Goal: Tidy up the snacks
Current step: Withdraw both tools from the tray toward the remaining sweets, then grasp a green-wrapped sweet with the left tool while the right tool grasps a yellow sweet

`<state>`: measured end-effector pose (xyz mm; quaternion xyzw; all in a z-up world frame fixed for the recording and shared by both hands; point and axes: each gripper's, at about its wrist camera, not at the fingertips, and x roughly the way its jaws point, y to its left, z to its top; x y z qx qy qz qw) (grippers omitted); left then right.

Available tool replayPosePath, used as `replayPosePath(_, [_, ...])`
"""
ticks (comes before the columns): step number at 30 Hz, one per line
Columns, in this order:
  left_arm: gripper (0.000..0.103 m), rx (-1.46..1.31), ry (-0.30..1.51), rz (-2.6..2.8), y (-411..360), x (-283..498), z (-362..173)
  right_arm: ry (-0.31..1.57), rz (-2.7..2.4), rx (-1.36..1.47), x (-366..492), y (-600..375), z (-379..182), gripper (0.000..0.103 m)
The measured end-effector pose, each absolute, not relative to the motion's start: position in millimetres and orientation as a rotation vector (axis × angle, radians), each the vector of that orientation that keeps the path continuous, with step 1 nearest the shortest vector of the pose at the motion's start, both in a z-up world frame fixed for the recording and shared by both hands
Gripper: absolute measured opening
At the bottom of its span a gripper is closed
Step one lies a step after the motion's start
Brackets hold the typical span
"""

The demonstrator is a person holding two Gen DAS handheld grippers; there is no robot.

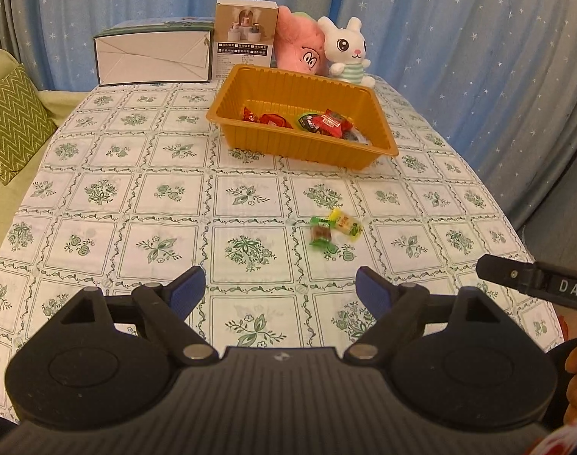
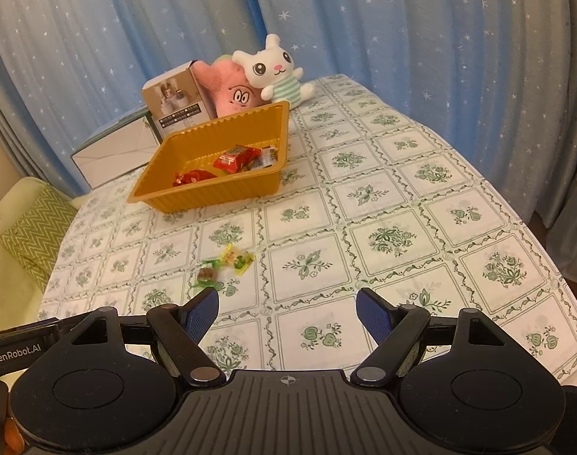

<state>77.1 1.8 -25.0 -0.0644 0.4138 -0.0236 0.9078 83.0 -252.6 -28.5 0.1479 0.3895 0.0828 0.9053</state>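
Both sets of jaws stand wide with nothing between them: your left gripper (image 1: pixel 280 288) low centre in its view, your right gripper (image 2: pixel 286 311) likewise. Just above the left pads lie the two loose sweets, the green-wrapped candy (image 1: pixel 320 232) touching the yellow-wrapped candy (image 1: pixel 347 222). Take the green one first, straddling its middle, not the twisted ends, and keep clear of its neighbour. The orange tray (image 1: pixel 250 138) waits upper centre, already holding snacks.
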Motion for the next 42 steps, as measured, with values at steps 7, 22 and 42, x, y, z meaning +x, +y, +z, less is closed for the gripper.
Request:
replayPosePath(7, [0.085,-0.128,0.854,-0.055,0,79,-27,0.805,0.176,0.295,85,-251,-31,0.079])
replayPosePath(22, [0.077,-0.108,0.862,-0.096,-10,104,-54,0.801,0.225,0.209,109,-246,-58,0.079])
replayPosePath(42, [0.049,-0.067,0.848,-0.164,-32,158,-108,0.808,0.284,0.143,164,-235,-104,0.067])
